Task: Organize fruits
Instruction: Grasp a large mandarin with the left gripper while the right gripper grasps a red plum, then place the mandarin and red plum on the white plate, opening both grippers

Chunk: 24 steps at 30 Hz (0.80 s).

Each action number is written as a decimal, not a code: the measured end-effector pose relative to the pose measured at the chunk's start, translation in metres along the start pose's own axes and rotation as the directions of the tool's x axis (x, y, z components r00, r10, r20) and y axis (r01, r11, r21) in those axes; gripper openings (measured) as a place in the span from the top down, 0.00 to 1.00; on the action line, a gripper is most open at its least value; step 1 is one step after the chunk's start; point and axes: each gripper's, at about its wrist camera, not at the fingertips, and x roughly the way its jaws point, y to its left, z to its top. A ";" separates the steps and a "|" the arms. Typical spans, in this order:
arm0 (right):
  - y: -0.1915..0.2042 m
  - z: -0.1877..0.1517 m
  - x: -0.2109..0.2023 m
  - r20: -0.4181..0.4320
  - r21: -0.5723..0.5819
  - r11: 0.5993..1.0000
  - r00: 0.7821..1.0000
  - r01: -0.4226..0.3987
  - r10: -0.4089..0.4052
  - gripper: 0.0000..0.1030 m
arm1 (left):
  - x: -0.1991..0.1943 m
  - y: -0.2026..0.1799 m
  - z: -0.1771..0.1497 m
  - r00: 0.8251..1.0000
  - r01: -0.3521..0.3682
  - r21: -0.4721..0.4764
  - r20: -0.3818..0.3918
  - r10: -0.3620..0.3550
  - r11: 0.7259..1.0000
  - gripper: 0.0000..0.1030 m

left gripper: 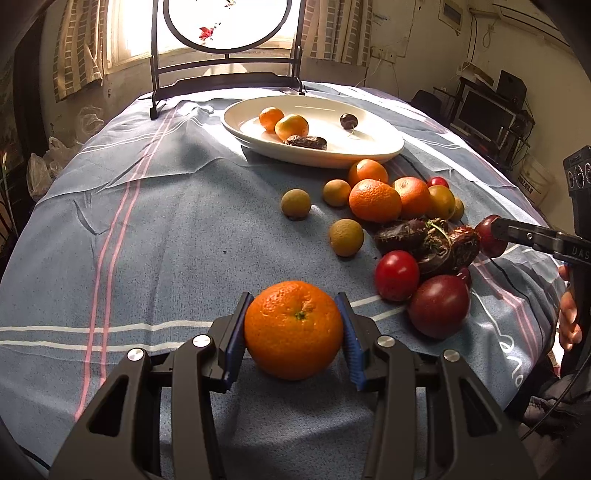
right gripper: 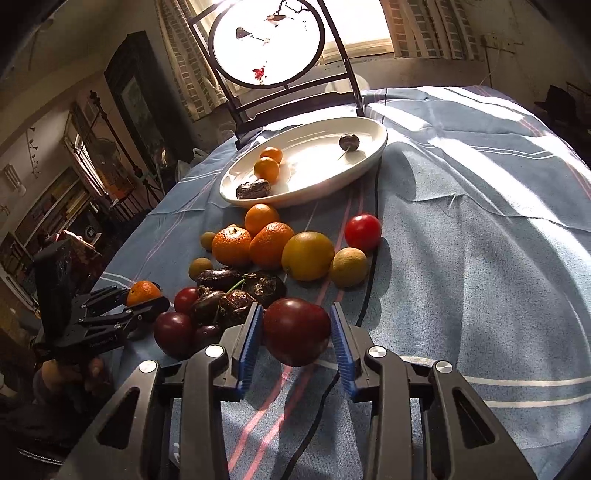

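Observation:
My left gripper (left gripper: pixel 294 328) is shut on an orange mandarin (left gripper: pixel 293 329), held just above the blue cloth. My right gripper (right gripper: pixel 296 332) has its blue pads against a dark red plum (right gripper: pixel 296 331); it also shows at the right edge of the left wrist view (left gripper: pixel 491 236). A pile of fruit lies on the cloth: mandarins (left gripper: pixel 375 200), longans (left gripper: pixel 346 237), a red tomato (left gripper: pixel 397 275), a dark plum (left gripper: pixel 439 306) and wrinkled dark fruits (left gripper: pixel 428 240). The white oval plate (left gripper: pixel 369 155) at the back holds two small mandarins (left gripper: pixel 291 126), a date and a dark round fruit.
A dark wooden stand with a round painted screen (left gripper: pixel 227 26) stands behind the plate at the table's far edge. A black cable (right gripper: pixel 373 236) runs across the cloth on the right side. The cloth (left gripper: pixel 147 240) lies bare on the left.

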 end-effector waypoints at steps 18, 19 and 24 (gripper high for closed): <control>-0.026 0.136 0.070 0.031 0.104 0.994 0.999 -0.023 0.020 0.64 | 0.069 -0.054 0.145 0.994 0.098 0.069 0.039 -0.100 0.993 0.57; -0.028 0.139 0.078 0.029 0.106 0.994 0.999 -0.028 0.025 0.64 | 0.080 -0.057 0.150 0.994 0.105 0.069 0.008 -0.106 0.992 0.57; -0.026 0.139 0.077 0.073 0.081 0.996 0.997 -0.026 0.020 0.47 | 0.105 -0.052 0.155 0.995 0.096 0.027 -0.027 -0.096 0.995 0.55</control>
